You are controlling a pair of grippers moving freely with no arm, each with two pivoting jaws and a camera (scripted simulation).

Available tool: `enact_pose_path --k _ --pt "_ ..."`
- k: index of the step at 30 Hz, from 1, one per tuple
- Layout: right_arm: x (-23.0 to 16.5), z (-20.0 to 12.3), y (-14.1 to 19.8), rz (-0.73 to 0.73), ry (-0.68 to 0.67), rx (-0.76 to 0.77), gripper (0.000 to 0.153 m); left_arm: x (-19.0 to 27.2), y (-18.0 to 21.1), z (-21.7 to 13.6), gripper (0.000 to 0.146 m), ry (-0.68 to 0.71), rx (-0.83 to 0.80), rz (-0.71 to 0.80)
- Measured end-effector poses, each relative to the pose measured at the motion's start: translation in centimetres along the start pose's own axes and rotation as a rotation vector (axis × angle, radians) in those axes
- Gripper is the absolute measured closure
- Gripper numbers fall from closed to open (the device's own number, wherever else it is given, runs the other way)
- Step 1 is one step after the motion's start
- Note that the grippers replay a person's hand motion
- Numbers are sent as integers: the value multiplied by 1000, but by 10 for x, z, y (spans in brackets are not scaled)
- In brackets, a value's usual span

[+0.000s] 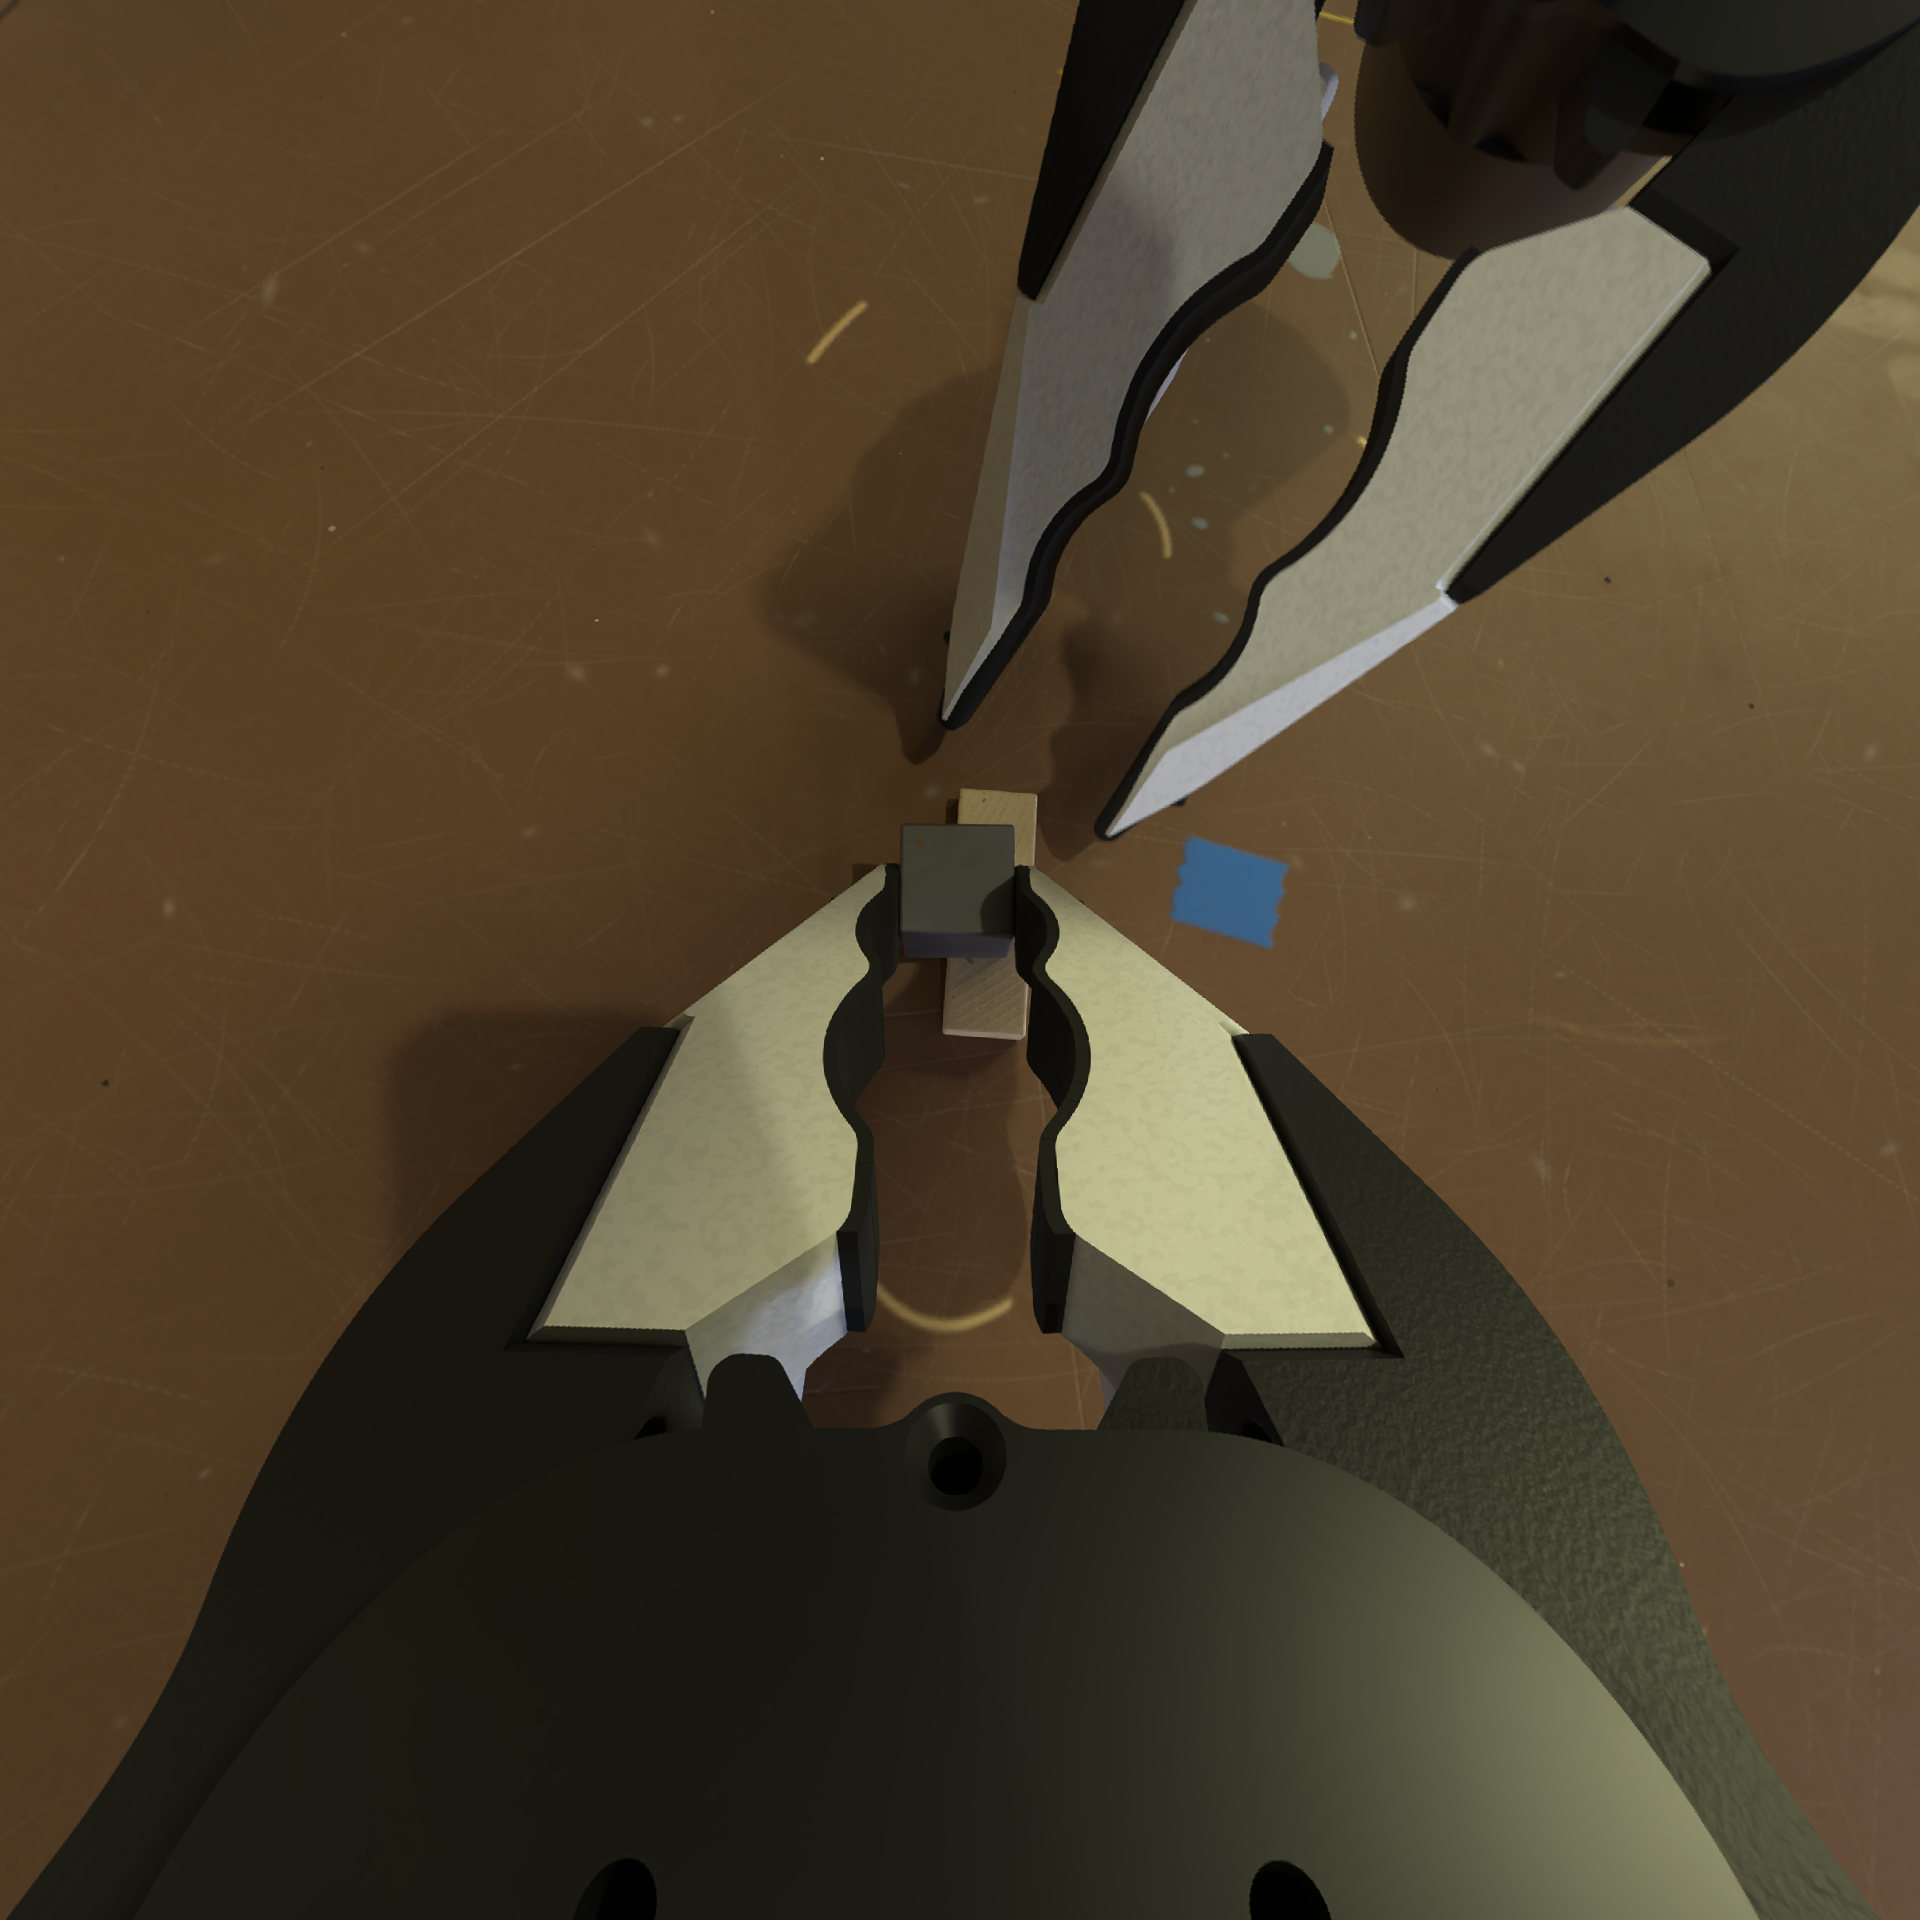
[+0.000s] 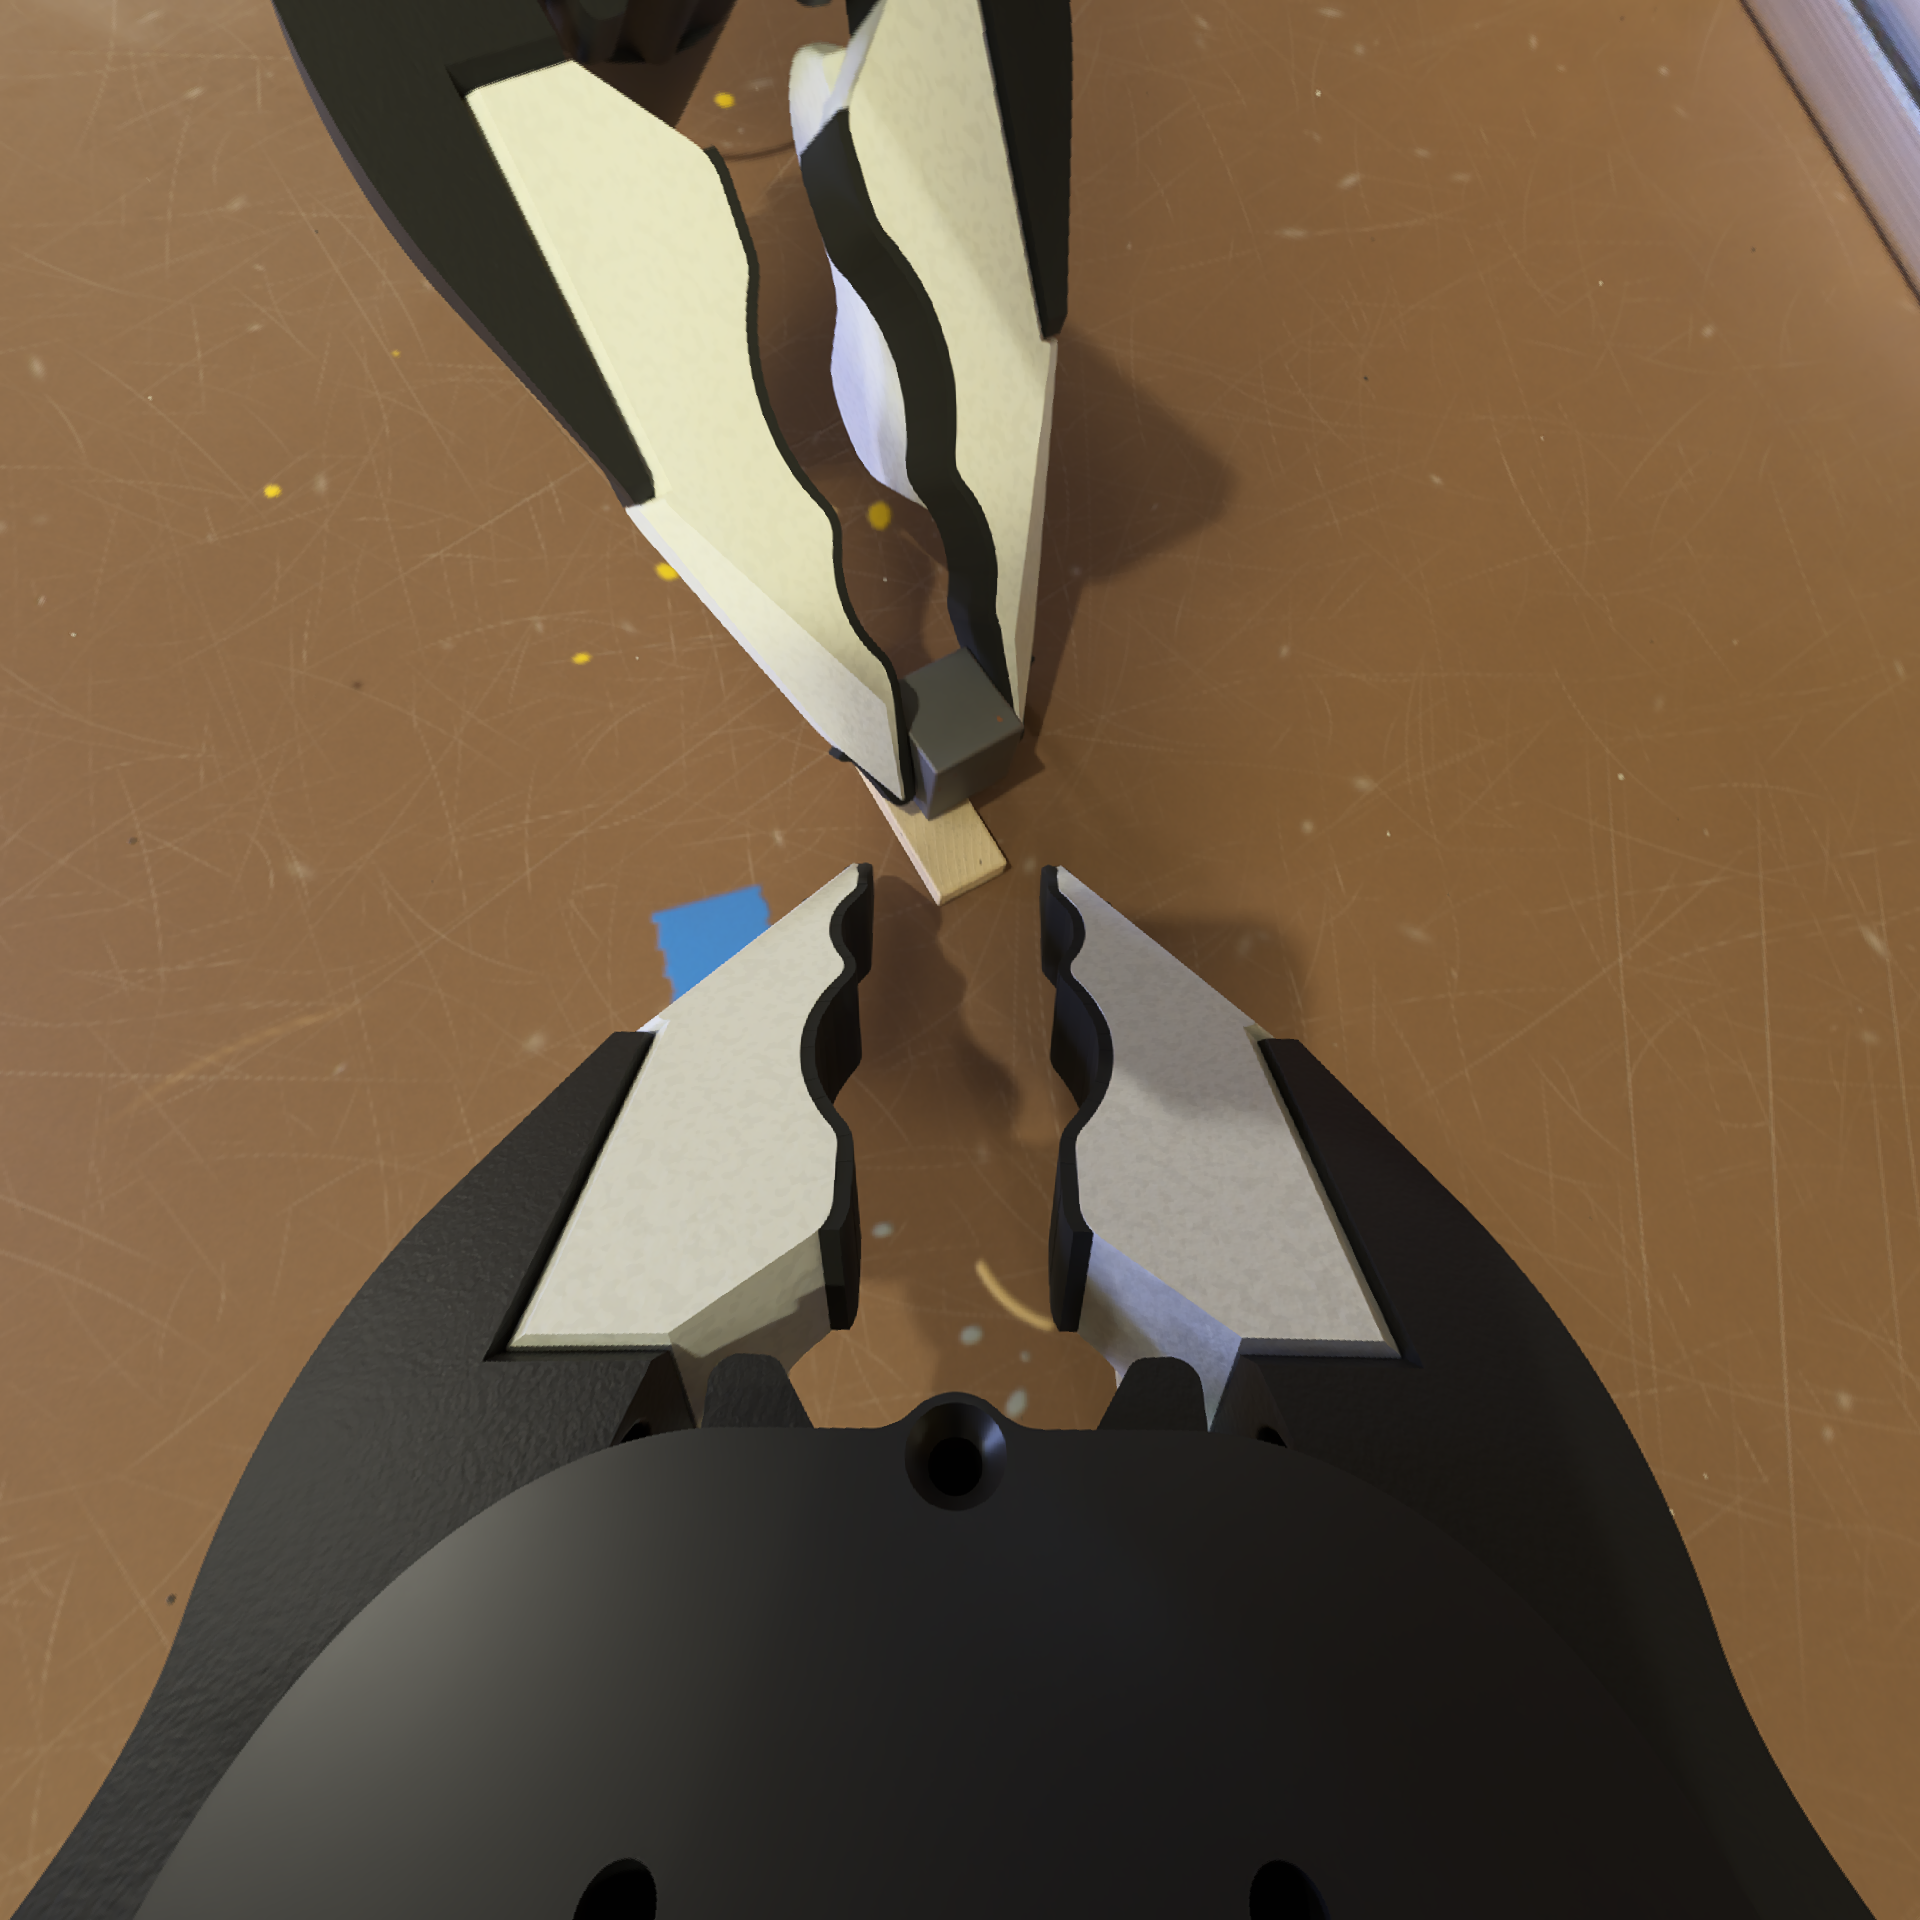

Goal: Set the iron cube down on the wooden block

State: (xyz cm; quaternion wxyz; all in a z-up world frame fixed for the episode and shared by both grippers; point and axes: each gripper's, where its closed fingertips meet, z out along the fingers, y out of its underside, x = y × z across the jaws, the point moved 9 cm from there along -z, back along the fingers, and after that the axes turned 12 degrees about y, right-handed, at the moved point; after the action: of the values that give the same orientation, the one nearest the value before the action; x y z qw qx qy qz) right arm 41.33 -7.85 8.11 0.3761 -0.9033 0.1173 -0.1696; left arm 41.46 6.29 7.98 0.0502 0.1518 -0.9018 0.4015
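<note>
My left gripper (image 1: 954,883) is shut on a dark grey iron cube (image 1: 951,878), holding it by two opposite sides. Under the cube lies a thin pale wooden block (image 1: 985,1003), flat on the brown table; whether the cube touches it I cannot tell. In the right wrist view the cube (image 2: 961,727) sits between the left gripper's fingertips (image 2: 956,743) over the far end of the wooden block (image 2: 961,857). My right gripper (image 2: 956,883) is open and empty, its tips just short of the block's near end. It also shows in the left wrist view (image 1: 1023,779), beyond the block.
A small blue tape patch (image 1: 1228,891) lies on the scratched brown table beside the block, also in the right wrist view (image 2: 707,930). A pale edge strip (image 2: 1860,135) runs along the table at the far right.
</note>
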Motion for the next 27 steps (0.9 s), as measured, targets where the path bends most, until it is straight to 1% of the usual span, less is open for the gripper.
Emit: enact_pose_path --k 4,9,12,16,21,27 --pt "3 -3 3 7 3 -10 126 0 0 0 125 -1 -1 1" --pt "4 -7 5 -13 25 -41 128 2 0 0 125 2 -3 14" --pt "7 -11 7 -26 68 -56 125 3 0 1 125 22 -7 24" --pt "12 -14 11 -16 101 -65 116 2 0 0 125 36 -2 12" --pt "15 -19 14 -23 124 -85 114 2 0 0 125 35 -3 14" --pt "13 -21 9 -12 110 -40 113 3 0 1 125 29 -6 22"
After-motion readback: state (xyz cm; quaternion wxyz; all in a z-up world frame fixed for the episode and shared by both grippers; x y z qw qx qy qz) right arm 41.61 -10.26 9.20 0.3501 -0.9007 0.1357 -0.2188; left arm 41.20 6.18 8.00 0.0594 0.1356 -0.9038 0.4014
